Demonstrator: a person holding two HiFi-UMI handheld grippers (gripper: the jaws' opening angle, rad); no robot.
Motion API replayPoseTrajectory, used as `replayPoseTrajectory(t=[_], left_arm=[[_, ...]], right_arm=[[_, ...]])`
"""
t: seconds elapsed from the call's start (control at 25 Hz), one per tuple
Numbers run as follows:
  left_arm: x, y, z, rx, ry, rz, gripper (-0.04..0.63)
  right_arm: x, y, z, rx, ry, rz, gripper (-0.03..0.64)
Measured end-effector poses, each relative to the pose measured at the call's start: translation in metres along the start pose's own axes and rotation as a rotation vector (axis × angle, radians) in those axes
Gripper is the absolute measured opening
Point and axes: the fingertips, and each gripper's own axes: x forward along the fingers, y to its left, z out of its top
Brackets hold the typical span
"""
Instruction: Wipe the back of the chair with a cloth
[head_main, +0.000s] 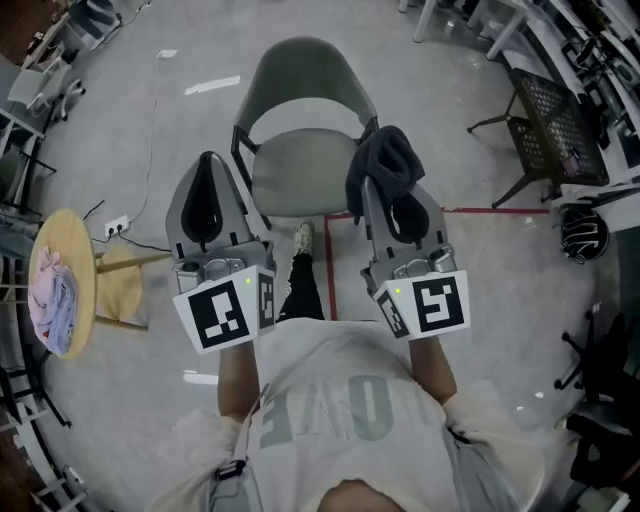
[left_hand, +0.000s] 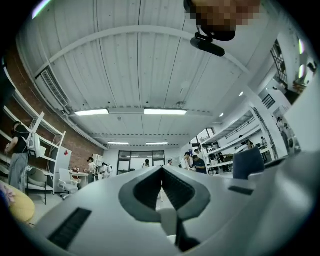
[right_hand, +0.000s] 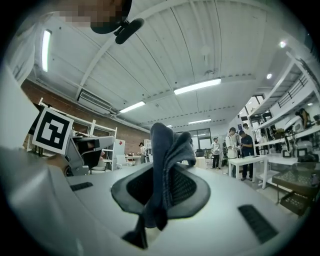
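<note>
The right gripper (head_main: 378, 190) was clamped on a dark cloth (head_main: 388, 158), which bunched and flopped over its jaws. Soft and light, the cloth looked best held by a gathered fold. The left gripper (head_main: 208, 165) was closed and empty. The grey chair (head_main: 300, 90) stood just ahead on the floor.

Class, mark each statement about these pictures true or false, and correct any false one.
1. The right gripper is shut on a dark cloth. True.
2. The left gripper grips something too. False: its jaws are together with nothing between them.
3. The seat of the chair is empty. True.
4. The round wooden stool is bare. False: a pale bundle of fabric lies on it.
</note>
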Motion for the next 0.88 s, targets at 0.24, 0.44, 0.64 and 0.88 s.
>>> replayPoseTrajectory(t=[0.24, 0.44, 0.64, 0.88], left_arm=[[0.115, 0.017, -0.027, 0.013, -0.008, -0.042, 0.015], [0.206, 0.036, -0.047, 0.014, -0.021, -0.065, 0.015], [0.280, 0.060, -0.065, -0.002, -0.016, -0.067, 0.015], [0.342, 0.095, -0.094, -0.037, -0.005, -0.066, 0.015]], right_arm=[[0.113, -0.033, -0.011, -0.024, 0.008, -0.011, 0.058], [0.210, -0.051, -0.016, -0.039, 0.027, 0.006, 0.058], [0.296, -0.064, -0.017, -0.073, 0.036, 0.008, 0.058], [0.371, -0.065, -0.022, -0.098, 0.042, 0.010, 0.058]])
